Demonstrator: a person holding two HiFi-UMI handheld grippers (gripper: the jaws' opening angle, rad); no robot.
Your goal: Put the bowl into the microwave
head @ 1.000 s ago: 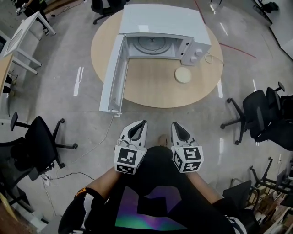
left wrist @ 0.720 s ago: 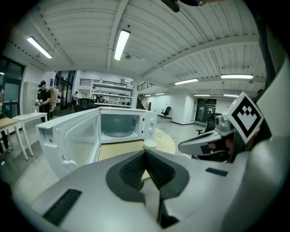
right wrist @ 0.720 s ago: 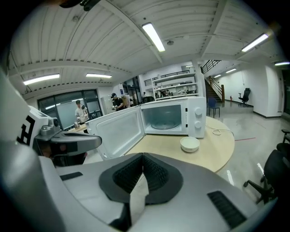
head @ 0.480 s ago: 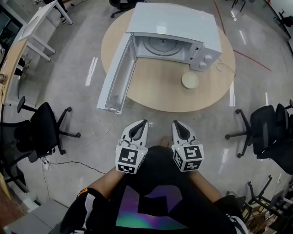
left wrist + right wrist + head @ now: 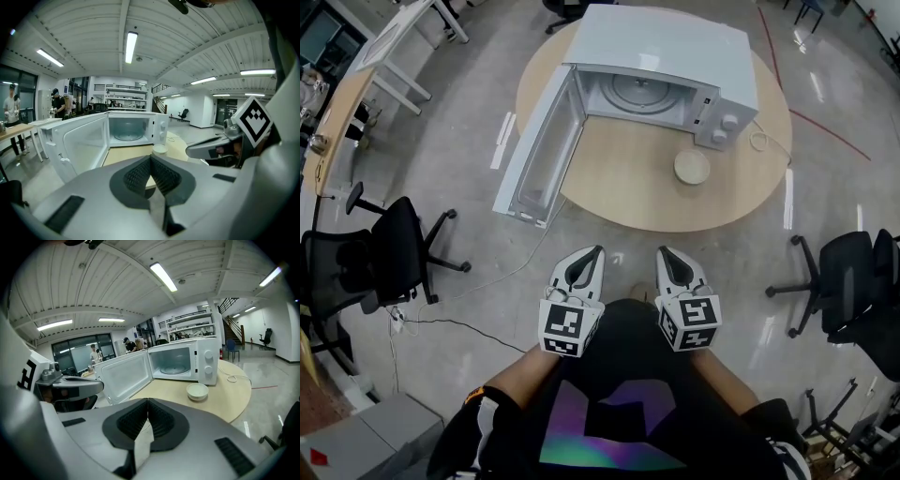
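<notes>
1. Your left gripper (image 5: 586,258) and right gripper (image 5: 667,255) sit side by side at 6 o'clock in the head view, close to your body. Each has its jaws pressed together with nothing between them. Both are well short of the table (image 5: 619,192).
2. Your bowl (image 5: 692,167) is small, round and pale cream. It stands upright on the table at 7 o'clock from the microwave (image 5: 661,52) knobs, outside the oven.
3. The door (image 5: 539,155) stands wide open, pointing toward 7 o'clock, and the turntable (image 5: 639,92) shows inside.
4. Only your gripper views show the bowl's low side wall (image 5: 197,393) and people (image 5: 95,354) far behind. Only the head view shows a black chair (image 5: 384,258).
</notes>
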